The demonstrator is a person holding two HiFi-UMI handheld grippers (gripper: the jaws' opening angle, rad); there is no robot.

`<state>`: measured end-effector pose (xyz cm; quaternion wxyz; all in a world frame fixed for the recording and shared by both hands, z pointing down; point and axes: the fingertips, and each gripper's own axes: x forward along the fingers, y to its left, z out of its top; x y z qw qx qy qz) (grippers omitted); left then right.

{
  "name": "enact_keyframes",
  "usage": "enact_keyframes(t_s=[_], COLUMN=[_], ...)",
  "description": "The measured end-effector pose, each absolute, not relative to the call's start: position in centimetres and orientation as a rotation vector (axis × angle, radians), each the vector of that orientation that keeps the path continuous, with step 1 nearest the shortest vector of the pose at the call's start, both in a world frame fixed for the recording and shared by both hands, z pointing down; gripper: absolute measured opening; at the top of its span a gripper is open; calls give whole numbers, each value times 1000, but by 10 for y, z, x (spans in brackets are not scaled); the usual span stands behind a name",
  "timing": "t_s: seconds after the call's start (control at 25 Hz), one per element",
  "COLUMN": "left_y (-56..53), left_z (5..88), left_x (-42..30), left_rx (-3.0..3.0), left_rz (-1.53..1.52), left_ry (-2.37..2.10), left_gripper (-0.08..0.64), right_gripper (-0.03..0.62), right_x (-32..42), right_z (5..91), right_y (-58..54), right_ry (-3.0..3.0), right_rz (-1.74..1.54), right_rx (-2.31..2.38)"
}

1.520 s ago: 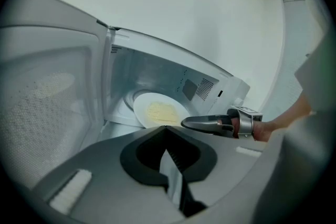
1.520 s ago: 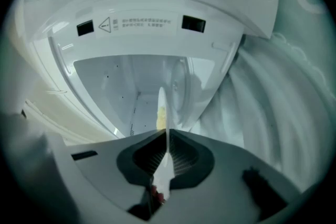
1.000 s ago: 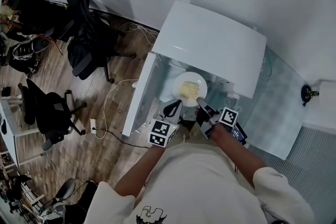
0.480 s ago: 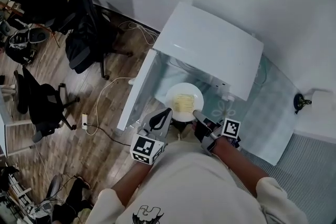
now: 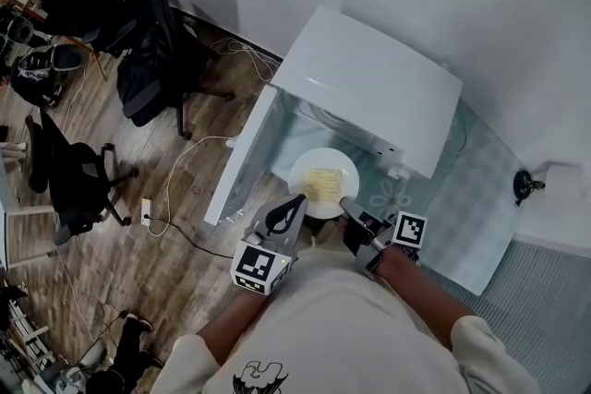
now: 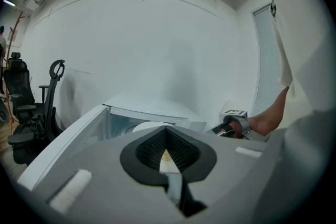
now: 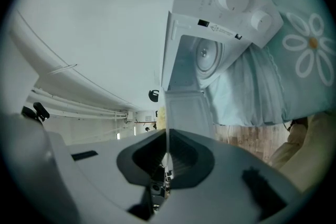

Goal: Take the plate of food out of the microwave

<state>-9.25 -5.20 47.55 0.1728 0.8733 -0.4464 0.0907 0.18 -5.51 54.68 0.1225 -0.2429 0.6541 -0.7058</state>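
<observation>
A white plate of yellow food [image 5: 323, 183] hangs level just in front of the open white microwave [image 5: 369, 78], both grippers holding it. My left gripper [image 5: 294, 203] is shut on its near left rim; the left gripper view shows the plate [image 6: 149, 126] running into the shut left gripper [image 6: 166, 157]. My right gripper [image 5: 347, 206] is shut on the near right rim. In the right gripper view the plate's rim [image 7: 167, 113] is a thin edge-on line entering the right gripper [image 7: 167, 157]. The microwave's cavity [image 7: 207, 55] stands open beyond it.
The microwave door [image 5: 238, 166] swings out to the left of the plate. A pale cloth with daisy print [image 5: 462, 189] covers the table. Black office chairs [image 5: 148, 60] and cables with a power strip [image 5: 148, 212] lie on the wood floor at left.
The plate has come out of the microwave toward me, carried by both grippers, which have drawn back with it. Both grips stay as they were.
</observation>
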Motion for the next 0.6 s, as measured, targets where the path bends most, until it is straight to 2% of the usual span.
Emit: enact_keyframes(t_s=[0.6], left_y=[-52], left_z=[474], left_x=[-84], left_rx=[2463], left_rz=[258], left_ry=[-1283], left_gripper=[5], right_gripper=[23], right_x=[2], right_z=[548], right_y=[-55], right_ry=[2017], right_rz=[-2045], right_rx=[-717])
